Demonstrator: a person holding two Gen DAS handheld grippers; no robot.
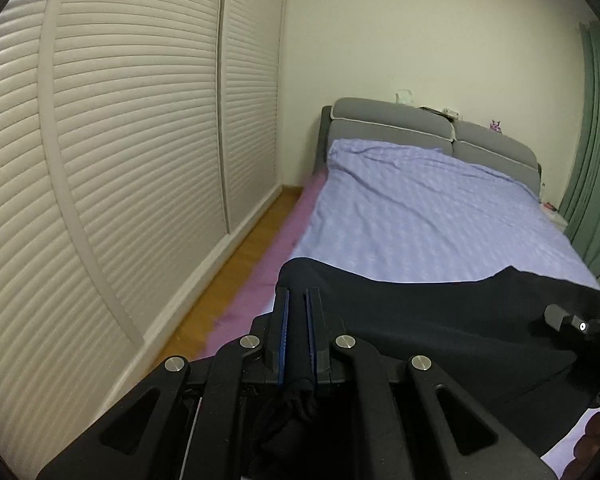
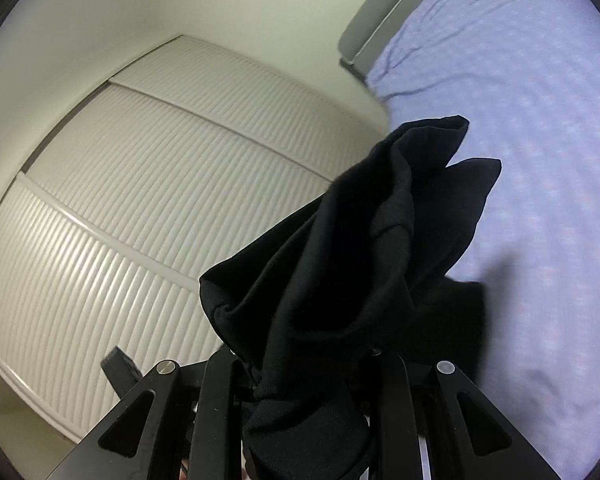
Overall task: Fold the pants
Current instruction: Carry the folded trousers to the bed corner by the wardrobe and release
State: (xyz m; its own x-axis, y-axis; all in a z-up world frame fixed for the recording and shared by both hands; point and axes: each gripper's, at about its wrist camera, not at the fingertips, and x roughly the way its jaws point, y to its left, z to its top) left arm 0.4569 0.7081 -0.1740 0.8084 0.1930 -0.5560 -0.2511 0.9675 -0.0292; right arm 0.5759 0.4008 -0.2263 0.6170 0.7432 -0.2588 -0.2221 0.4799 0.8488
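R claw (image 2: 300, 360) tips hidden under bunched black pants (image 2: 340, 260), grasping them. L claw (image 1: 297, 300) clenched on the pants' edge. 1 pair, stretched above bed (image 1: 420, 220), lower part cut off.

The black pants (image 1: 440, 320) are matt, soft cloth, draped over a lilac cotton-like bedsheet (image 1: 420, 216) with a faint woven pattern. Left of the bedsheet, the floor (image 1: 236, 268) looks like smooth wood, and the wardrobe doors (image 1: 140, 140) are ribbed, satin cream.

Black pants (image 2: 340, 248) bunched in the right gripper's (image 2: 312, 364) jaws, above the lilac bedsheet (image 2: 540, 160), beside louvered wardrobe doors (image 2: 140, 184).
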